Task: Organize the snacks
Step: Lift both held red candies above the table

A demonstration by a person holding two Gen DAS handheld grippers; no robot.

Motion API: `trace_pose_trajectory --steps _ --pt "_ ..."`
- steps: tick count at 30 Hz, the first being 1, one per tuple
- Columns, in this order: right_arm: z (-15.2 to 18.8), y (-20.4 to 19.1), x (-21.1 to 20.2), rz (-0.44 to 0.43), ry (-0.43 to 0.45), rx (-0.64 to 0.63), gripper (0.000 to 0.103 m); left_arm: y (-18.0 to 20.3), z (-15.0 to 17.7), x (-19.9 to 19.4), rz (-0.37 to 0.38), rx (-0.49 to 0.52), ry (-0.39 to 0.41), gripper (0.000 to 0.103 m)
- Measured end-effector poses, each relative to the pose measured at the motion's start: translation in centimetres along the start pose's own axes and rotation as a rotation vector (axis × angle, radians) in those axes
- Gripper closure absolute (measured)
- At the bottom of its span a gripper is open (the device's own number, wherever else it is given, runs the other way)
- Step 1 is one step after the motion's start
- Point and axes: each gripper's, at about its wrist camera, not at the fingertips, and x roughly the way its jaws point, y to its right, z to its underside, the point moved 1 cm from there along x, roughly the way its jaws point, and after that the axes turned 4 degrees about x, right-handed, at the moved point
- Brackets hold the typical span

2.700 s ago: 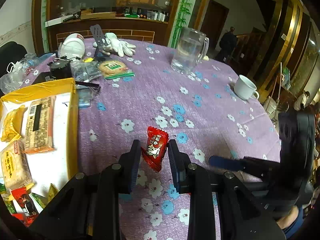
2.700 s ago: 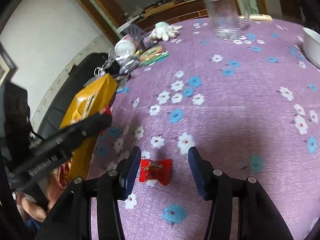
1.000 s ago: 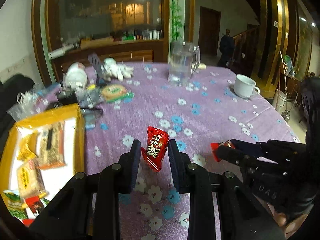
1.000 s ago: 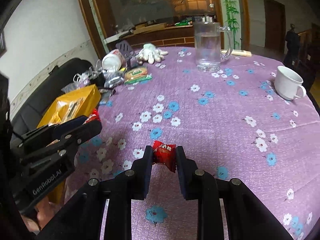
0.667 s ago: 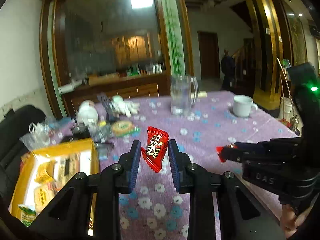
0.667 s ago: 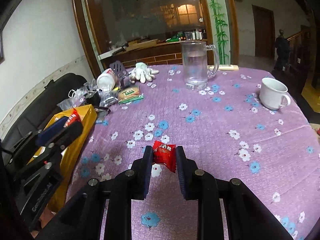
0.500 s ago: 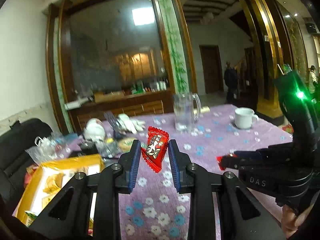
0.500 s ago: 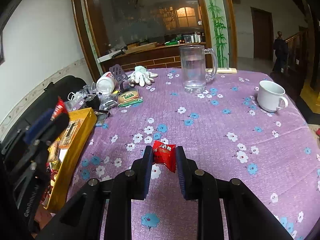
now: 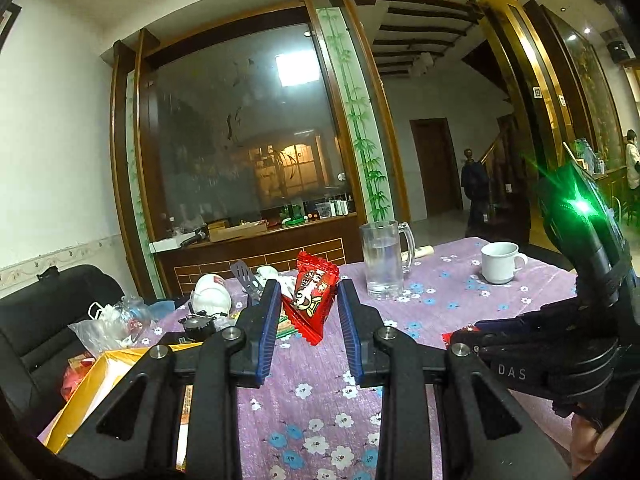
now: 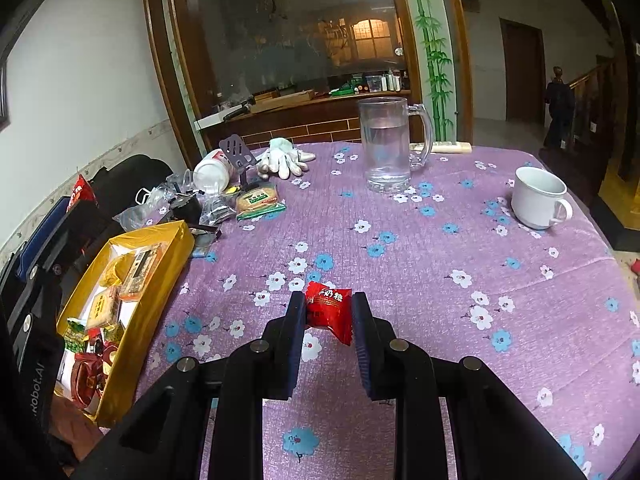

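Snack box point(image 10: 160, 300) set at table point(image 10: 440, 280) left edge; glass mug point(image 10: 386, 148) placed far centre; cup point(image 10: 538, 198) positioned right.

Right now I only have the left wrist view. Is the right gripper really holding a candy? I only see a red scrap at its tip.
Observer: Yes. The right gripper has its jaws shut on a red candy, with the whole wrapper showing between them.
Operator: And the yellow box? I see only one corner.
Observer: Its top is open, and several wrapped snacks lie inside, thickest at the near end.
Operator: Any room in it?
Observer: Some white bottom shows between the packs in the middle.
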Motion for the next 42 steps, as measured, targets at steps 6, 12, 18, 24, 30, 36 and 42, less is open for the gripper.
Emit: trace_pose_trajectory --steps 6,12,18,24,30,36,42 --pt "-0.1 0.0 -0.1 -0.004 0.003 0.004 0.079 0.0 0.0 -0.6 -0.01 0.001 0.02 0.076" --pt "-0.1 0.0 -0.1 -0.003 0.005 0.002 0.079 0.1 -0.1 -0.6 -0.017 0.001 0.031 0.076" --pt "-0.1 0.1 -0.1 -0.006 0.004 0.003 0.079 0.1 -0.1 -0.6 -0.02 0.0 0.041 0.076" --pt "-0.1 0.0 -0.1 -0.011 0.005 0.005 0.079 0.0 -0.1 -0.7 -0.024 -0.004 0.046 0.076" --pt "-0.1 0.0 -0.1 -0.014 0.007 0.01 0.079 -0.1 -0.2 -0.9 -0.035 -0.011 0.057 0.076" --pt "-0.3 -0.2 -0.6 -0.004 0.032 0.015 0.079 -1.2 -0.7 -1.0 -0.047 -0.058 0.034 0.076" --pt "-0.5 -0.3 -2.2 -0.022 0.049 0.078 0.079 -3.5 -1.4 -3.7 -0.052 -0.11 0.035 0.076"
